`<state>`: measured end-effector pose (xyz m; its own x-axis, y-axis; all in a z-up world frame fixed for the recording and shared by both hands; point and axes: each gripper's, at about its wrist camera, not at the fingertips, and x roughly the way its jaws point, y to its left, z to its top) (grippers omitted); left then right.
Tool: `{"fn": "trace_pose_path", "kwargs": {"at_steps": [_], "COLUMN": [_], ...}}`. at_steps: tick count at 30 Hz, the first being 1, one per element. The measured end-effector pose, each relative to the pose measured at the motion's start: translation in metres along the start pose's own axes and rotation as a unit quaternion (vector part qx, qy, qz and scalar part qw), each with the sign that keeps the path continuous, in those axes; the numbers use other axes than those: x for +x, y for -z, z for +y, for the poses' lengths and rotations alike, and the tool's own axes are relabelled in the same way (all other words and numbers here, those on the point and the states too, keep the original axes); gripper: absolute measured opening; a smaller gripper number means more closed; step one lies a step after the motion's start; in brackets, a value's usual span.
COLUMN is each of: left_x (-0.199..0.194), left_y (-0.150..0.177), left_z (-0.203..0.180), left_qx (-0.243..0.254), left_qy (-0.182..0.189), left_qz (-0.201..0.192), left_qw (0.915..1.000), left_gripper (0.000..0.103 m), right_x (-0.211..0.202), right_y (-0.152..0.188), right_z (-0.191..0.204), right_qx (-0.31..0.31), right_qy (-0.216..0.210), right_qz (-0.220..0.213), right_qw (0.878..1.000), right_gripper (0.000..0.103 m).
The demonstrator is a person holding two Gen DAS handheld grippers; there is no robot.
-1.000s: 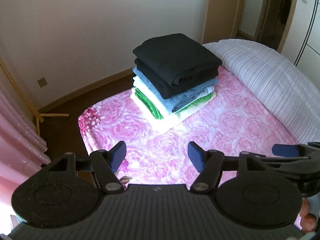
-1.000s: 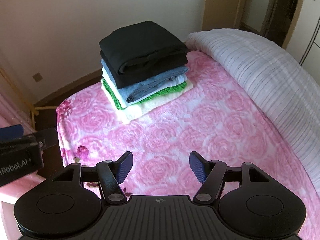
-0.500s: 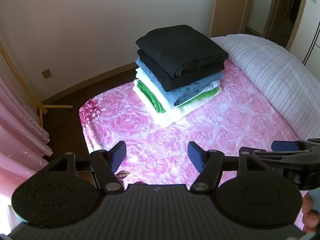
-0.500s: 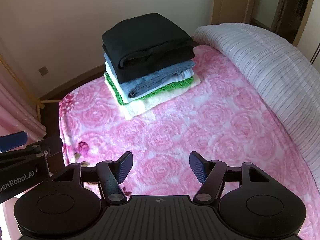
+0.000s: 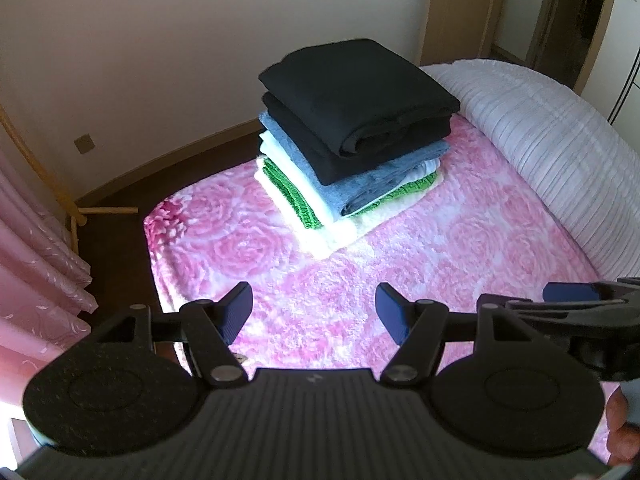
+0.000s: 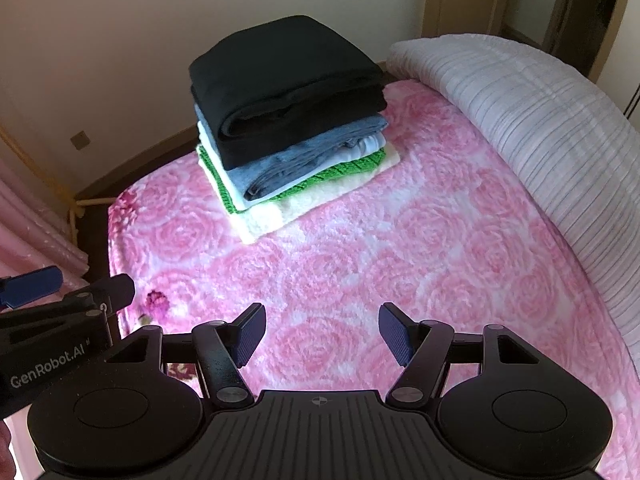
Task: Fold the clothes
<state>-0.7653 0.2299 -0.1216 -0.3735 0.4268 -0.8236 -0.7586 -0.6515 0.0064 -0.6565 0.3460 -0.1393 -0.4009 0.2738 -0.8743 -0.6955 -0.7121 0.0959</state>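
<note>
A: Why do the clothes sit at the far corner of the bed?

B: My guess is that it keeps the middle free for spreading things out. The stack of folded clothes point(image 5: 352, 148) rests on the pink rose-patterned fleece blanket point(image 5: 400, 280) near the foot corner, just beside the rolled-back white ribbed duvet point(image 5: 540, 140). On top is a folded black garment point(image 6: 284, 80); under it a grey-blue one point(image 6: 296, 160), then something white, a green knit point(image 6: 340, 172) and a cream fleecy piece point(image 6: 288, 208) at the bottom.

A: Neatly squared?

B: Roughly. The edges step outward going down, widest piece lowest, which I'd say keeps the pile steady on soft bedding.

A: And the grippers?

B: The left gripper point(image 5: 312, 312) hangs over the blanket's near part with its jaws wide and nothing between them. The right gripper point(image 6: 322, 332) does the same, jaws wide and empty. They sit side by side, each showing in the other's view, both tilted down toward the blanket and well short of the stack.

A: Any basket or drawer holding clothes?

B: None that I can see. There is no unfolded garment in view either, so the folding looks largely done, or else the next piece lies out of sight.

A: Anything else around?

B: A pink curtain point(image 5: 36, 264) at the left and a wooden door frame point(image 5: 452, 12) behind the bed.
</note>
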Motion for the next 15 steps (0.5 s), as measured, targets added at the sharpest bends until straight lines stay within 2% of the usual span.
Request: {"fn": "trace_pose_path", "kwargs": {"at_steps": [15], "left_x": [0.038], "left_y": [-0.025], "left_z": [-0.002], "left_qx": [0.005], "left_qy": [0.004], "left_qz": [0.011], "left_qw": [0.9999], "left_gripper": [0.065], "right_x": [0.032], "right_y": [-0.029], "right_z": [-0.007], "right_qx": [0.012], "right_qy": [-0.007], "right_qz": [0.017], "right_qw": [1.000], "right_gripper": [0.066]}}
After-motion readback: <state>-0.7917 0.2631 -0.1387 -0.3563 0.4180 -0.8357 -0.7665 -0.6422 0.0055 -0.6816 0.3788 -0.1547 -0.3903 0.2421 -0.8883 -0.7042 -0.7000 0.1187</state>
